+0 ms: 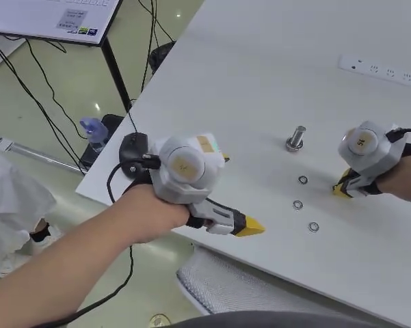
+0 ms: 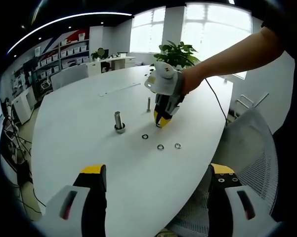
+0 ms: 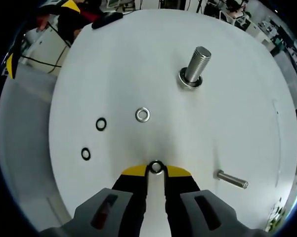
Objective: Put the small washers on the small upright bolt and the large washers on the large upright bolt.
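a person works two hand-held grippers over a white table (image 1: 260, 61). the right gripper (image 3: 156, 172) points down at the tabletop, its jaws drawn nearly together and pinching a washer (image 3: 156, 167) between their yellow tips. the small bolt (image 3: 232, 179) stands just beside this gripper, to the right in the right gripper view. the large bolt (image 3: 195, 66) stands upright farther off, with a seated washer (image 3: 182, 79) round its base.

three more washers lie flat and apart from one another on the table, in the stretch between the two grippers. the silver washer (image 3: 143, 114) is nearest the large bolt. the dark washer (image 3: 101, 124) and the outer washer (image 3: 85, 154) lie nearer the table's edge.

the left gripper (image 2: 157, 170) hangs at the near edge of the table, well apart from the washers and bolts, its jaws spread wide. the hand (image 1: 157, 212) holding it reaches in from the left of the head view.

a power strip (image 1: 383, 72) lies on the far side of the table. a mesh chair (image 1: 219, 280) sits below the near edge. a water bottle (image 1: 92, 128) and cables (image 1: 34, 89) are on the floor. a plant (image 2: 177, 53) stands beyond the table's far end.
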{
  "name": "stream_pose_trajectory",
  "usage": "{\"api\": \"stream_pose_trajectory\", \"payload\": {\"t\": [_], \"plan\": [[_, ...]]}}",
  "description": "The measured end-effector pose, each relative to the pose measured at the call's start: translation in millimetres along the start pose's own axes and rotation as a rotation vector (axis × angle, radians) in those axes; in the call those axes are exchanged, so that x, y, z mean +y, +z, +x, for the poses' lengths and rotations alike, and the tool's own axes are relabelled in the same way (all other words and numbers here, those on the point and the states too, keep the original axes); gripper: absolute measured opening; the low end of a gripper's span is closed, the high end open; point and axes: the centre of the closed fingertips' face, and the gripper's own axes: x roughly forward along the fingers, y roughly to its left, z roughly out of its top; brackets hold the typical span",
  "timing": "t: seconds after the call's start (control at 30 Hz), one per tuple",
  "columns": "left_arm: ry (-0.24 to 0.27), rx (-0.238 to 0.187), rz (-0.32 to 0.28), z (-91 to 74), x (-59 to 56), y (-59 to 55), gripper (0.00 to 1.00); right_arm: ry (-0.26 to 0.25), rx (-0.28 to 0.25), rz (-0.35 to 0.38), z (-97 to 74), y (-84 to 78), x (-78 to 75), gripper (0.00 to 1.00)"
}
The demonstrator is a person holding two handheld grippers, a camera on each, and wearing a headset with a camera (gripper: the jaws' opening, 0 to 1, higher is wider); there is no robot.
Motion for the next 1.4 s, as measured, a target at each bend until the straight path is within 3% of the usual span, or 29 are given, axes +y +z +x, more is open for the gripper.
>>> {"api": "stream_pose_trajectory", "payload": {"t": [0.37, 0.73, 1.2, 1.4], "plan": [[-0.005, 0.001, 0.007, 2.0, -2.0, 2.9, 0.83, 0.003, -0.013, 0.042, -3.6, -4.3, 0.6, 0.12], [-0.015, -0.005, 0.019, 10.2, -4.2, 8.5, 0.84, 0.001, -0.016, 0.066, -23.2, -20.8, -3.8, 0.12], [-0.009, 0.009, 0.026, 9.6, -2.0, 3.7, 0.86, -0.017, -0.027, 0.120, -47.0, -36.5, -23.3, 0.12], [-0.005, 0.016, 0.023, 8.6, -0.4, 1.3, 0.87, -0.036, -0.030, 0.134, -58.1, -38.2, -38.2, 0.12]]}}
